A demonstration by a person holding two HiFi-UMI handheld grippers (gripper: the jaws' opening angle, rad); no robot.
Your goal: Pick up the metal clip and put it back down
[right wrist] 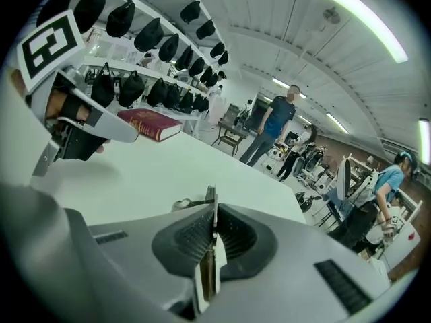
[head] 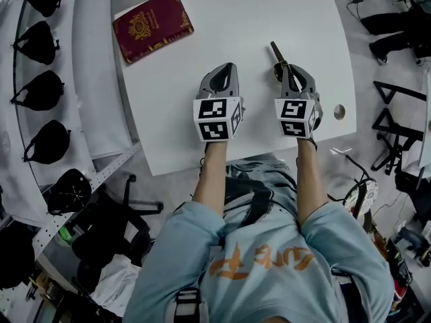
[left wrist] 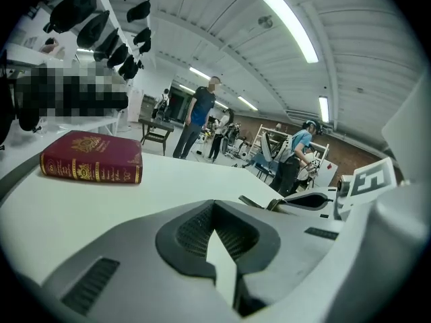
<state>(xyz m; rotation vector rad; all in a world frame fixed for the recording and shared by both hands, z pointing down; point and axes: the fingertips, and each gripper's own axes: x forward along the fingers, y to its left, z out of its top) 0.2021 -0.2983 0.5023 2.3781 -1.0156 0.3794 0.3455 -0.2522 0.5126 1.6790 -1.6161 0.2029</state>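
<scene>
The metal clip (head: 277, 54) is a thin dark strip with a brass-coloured part, and it juts forward from my right gripper (head: 289, 70) over the white table (head: 256, 19). In the right gripper view the clip (right wrist: 210, 204) stands edge-on between the ribbed pads, and the right gripper (right wrist: 211, 247) is shut on it. I cannot tell whether the clip touches the table. My left gripper (head: 227, 70) hovers beside it to the left, jaws together and holding nothing. The left gripper view shows its own left gripper (left wrist: 217, 247) and the clip (left wrist: 259, 202) off to the right.
A dark red book (head: 152, 25) with gold print lies at the table's far left corner. A round hole (head: 339, 112) sits near the table's right edge. A rack of black caps (head: 40, 89) runs along the left. People stand far off in the room.
</scene>
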